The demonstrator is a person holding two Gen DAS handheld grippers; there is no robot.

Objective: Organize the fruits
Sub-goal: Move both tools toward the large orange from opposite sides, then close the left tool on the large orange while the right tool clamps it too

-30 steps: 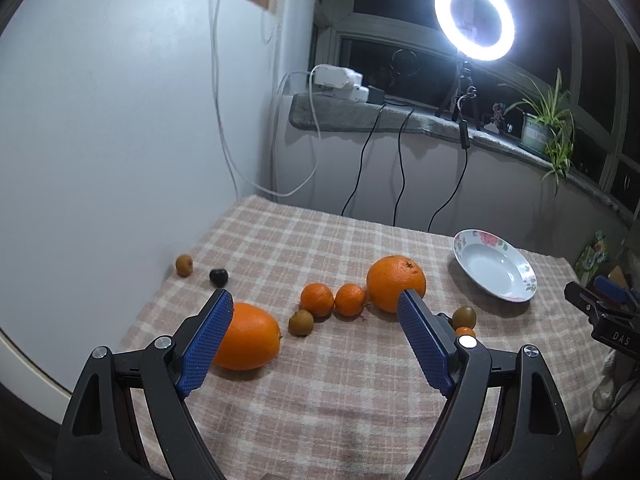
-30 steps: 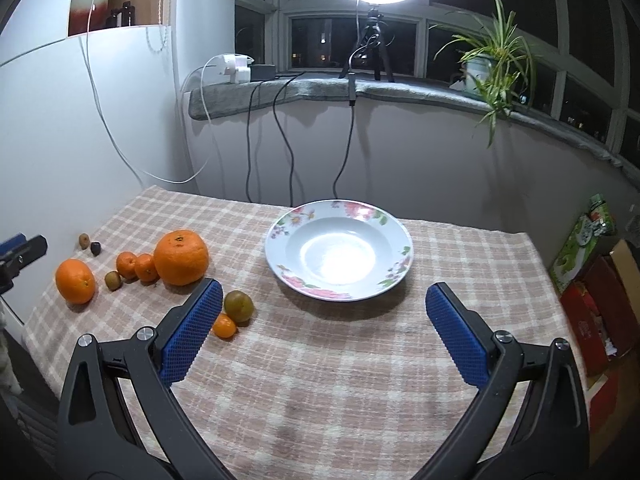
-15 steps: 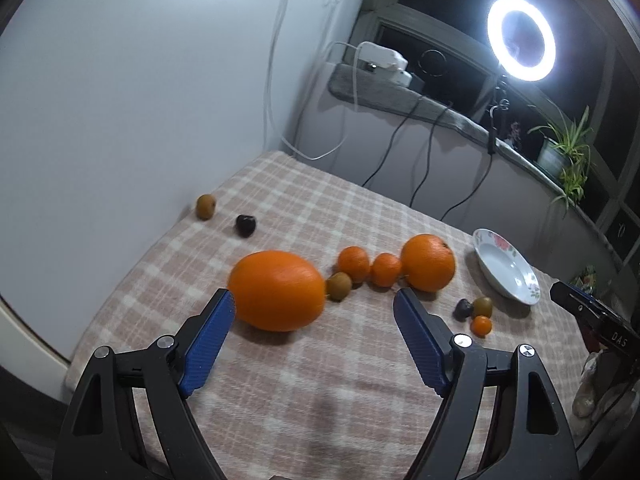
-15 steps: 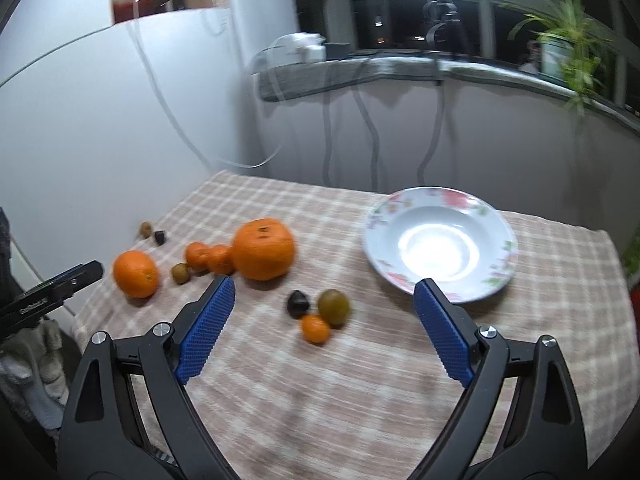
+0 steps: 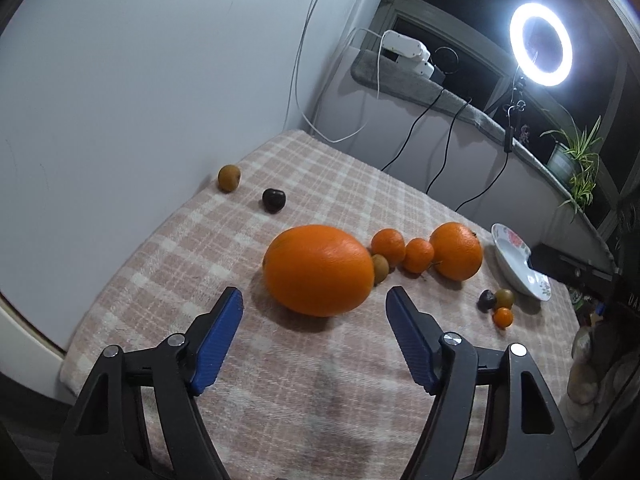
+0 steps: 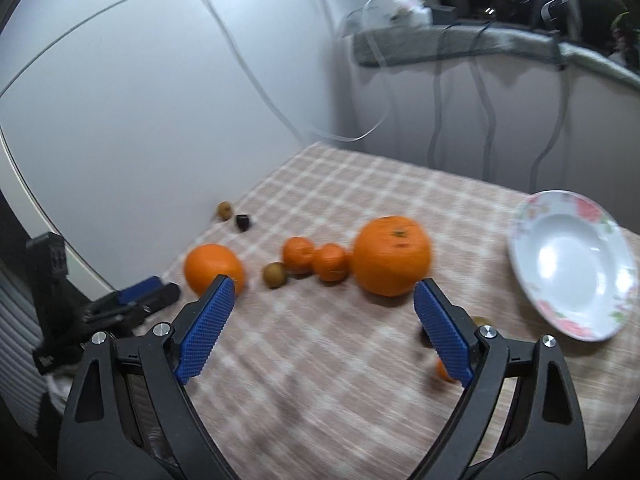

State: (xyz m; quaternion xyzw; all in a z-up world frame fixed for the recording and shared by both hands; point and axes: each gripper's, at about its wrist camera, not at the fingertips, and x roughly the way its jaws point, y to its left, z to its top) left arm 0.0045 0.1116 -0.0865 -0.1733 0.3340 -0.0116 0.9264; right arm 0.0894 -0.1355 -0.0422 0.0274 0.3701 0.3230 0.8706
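At 12 o'clock of left gripper (image 5: 314, 310), large orange (image 5: 319, 270) lies free on cloth; jaws closing, not touching. Right gripper (image 6: 324, 300) spread, empty. Risk: round fruit rolls w/ off-centre pinch.

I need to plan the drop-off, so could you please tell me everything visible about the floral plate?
The floral plate is a deep white dish, ceramic-looking and glossy, with pink flowers and green leaves around its rim. It is empty and sits flat on the checked tablecloth at the right. No fruit or gripper touches it.
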